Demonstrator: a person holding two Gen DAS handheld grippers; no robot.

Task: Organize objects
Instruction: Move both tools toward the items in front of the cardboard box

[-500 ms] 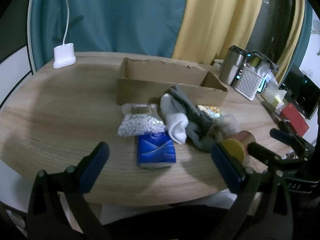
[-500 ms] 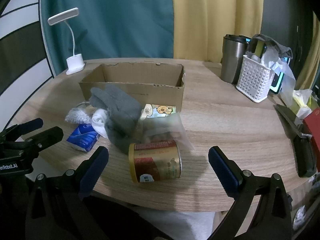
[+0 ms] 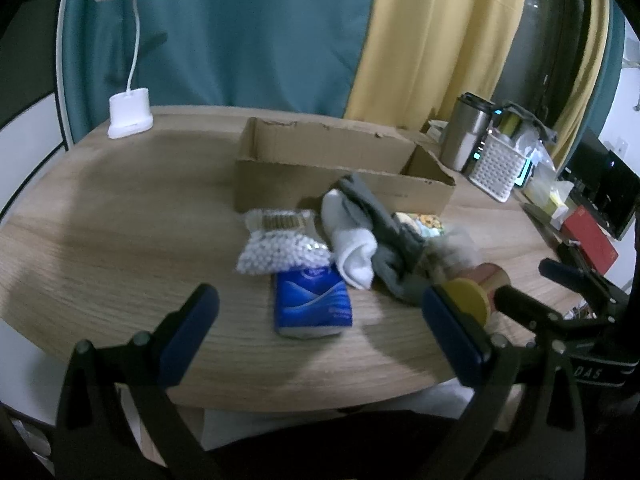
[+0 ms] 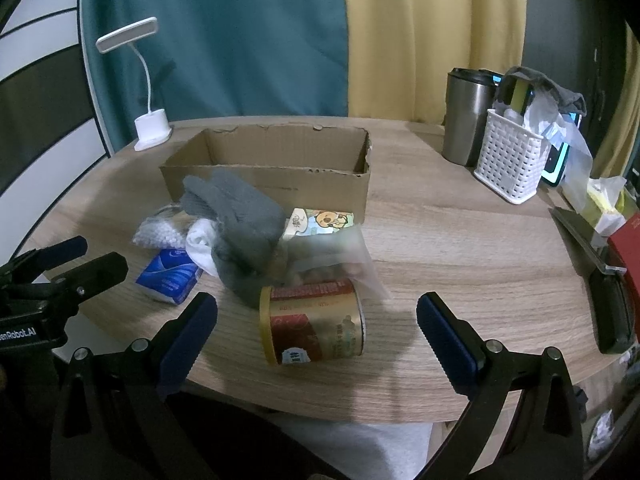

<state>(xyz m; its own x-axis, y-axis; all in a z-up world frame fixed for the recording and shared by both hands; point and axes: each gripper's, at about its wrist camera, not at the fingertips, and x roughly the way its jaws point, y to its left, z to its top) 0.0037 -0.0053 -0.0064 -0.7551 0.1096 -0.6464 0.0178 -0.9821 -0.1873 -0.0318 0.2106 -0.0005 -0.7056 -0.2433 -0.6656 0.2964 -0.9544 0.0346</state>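
Left wrist view: the left tongs (image 3: 320,330) are spread wide and empty over a round wooden worktop (image 3: 120,240), above a blue tissue packet (image 3: 312,302) lying before an open brown cardboard box (image 3: 340,172).

Right wrist view: the right tongs (image 4: 318,326) are spread and empty, framing a toppled gold-and-red tin can (image 4: 314,322) beside a grey knitted glove (image 4: 240,220).
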